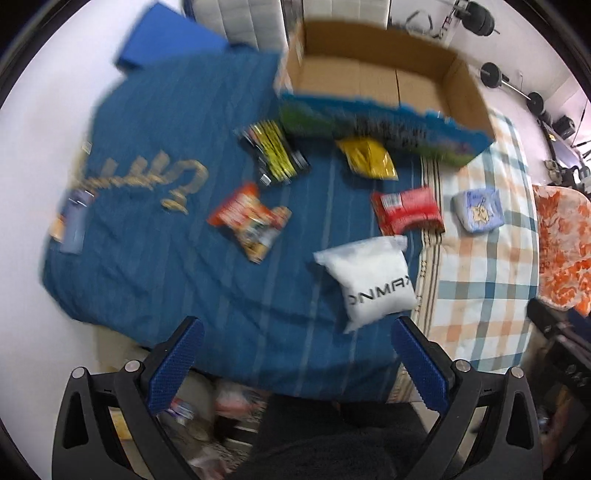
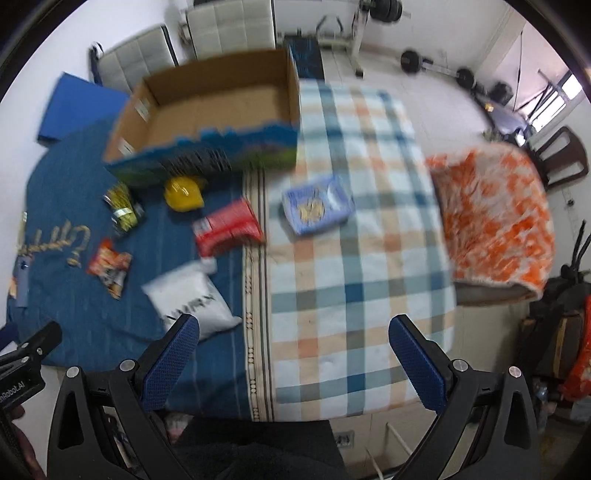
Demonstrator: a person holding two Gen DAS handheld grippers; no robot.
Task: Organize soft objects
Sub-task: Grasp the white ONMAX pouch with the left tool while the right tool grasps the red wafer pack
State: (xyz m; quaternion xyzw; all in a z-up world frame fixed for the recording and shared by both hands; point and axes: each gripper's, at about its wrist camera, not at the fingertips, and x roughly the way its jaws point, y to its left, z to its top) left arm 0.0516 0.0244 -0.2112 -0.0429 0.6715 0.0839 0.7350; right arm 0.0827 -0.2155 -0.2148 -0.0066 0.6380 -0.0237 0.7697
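Observation:
Soft packets lie on a table covered by a blue cloth (image 1: 166, 258) and a plaid cloth (image 2: 362, 258): a white pouch (image 1: 369, 280) (image 2: 192, 299), a red pack (image 1: 406, 210) (image 2: 227, 227), an orange snack bag (image 1: 247, 221) (image 2: 109, 267), a yellow bag (image 1: 369, 157) (image 2: 184, 194), a yellow-black packet (image 1: 275, 153) (image 2: 123, 208) and a pale blue pack (image 1: 478, 208) (image 2: 317, 208). An open cardboard box (image 1: 373, 77) (image 2: 218, 110) stands behind them. My left gripper (image 1: 297, 354) and right gripper (image 2: 295, 354) are open, empty, above the near edge.
A folded orange-white blanket (image 2: 495, 218) lies at the right end of the table. A blue pad (image 1: 170, 40) sits at the far left. Chairs (image 2: 229, 26) and barbell weights (image 2: 436, 66) stand on the floor behind. The left gripper's body (image 2: 22, 365) shows at the right view's left edge.

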